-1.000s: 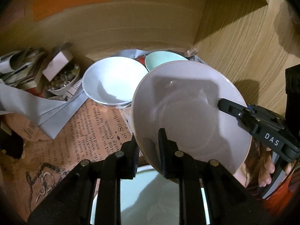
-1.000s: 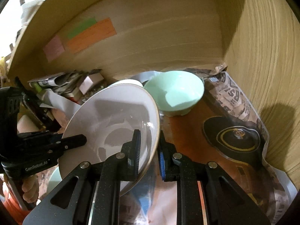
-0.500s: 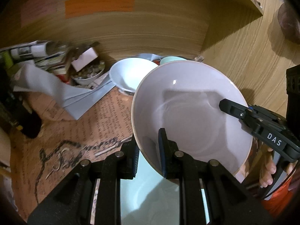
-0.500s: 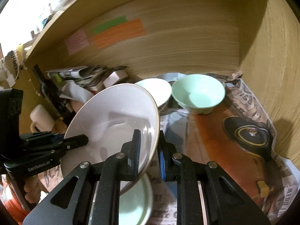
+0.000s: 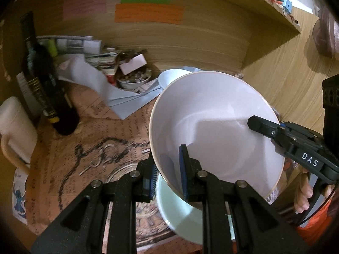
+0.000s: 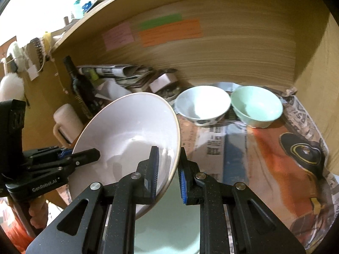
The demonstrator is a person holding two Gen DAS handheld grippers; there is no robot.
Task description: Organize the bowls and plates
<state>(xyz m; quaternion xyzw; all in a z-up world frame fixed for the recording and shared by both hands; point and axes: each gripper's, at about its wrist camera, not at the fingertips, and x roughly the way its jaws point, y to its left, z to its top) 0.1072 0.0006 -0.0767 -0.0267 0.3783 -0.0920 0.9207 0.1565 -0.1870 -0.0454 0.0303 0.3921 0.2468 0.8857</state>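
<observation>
Two claws hold pale bowl point(image 5: 216, 127) tilted, rim upward.

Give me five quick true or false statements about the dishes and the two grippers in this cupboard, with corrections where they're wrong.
1. Both grippers grip the rim of the same large white bowl. True: the left gripper and the right gripper clamp opposite sides of its rim.
2. The mint green bowl stands to the left of the white patterned bowl in the right wrist view. False: it stands to its right.
3. A pale green dish lies directly beneath the held bowl. True.
4. The dark bottle lies on its side. False: it stands upright by the cream mug.
5. The shelf floor is bare wood. False: printed newspaper lines it.
</observation>
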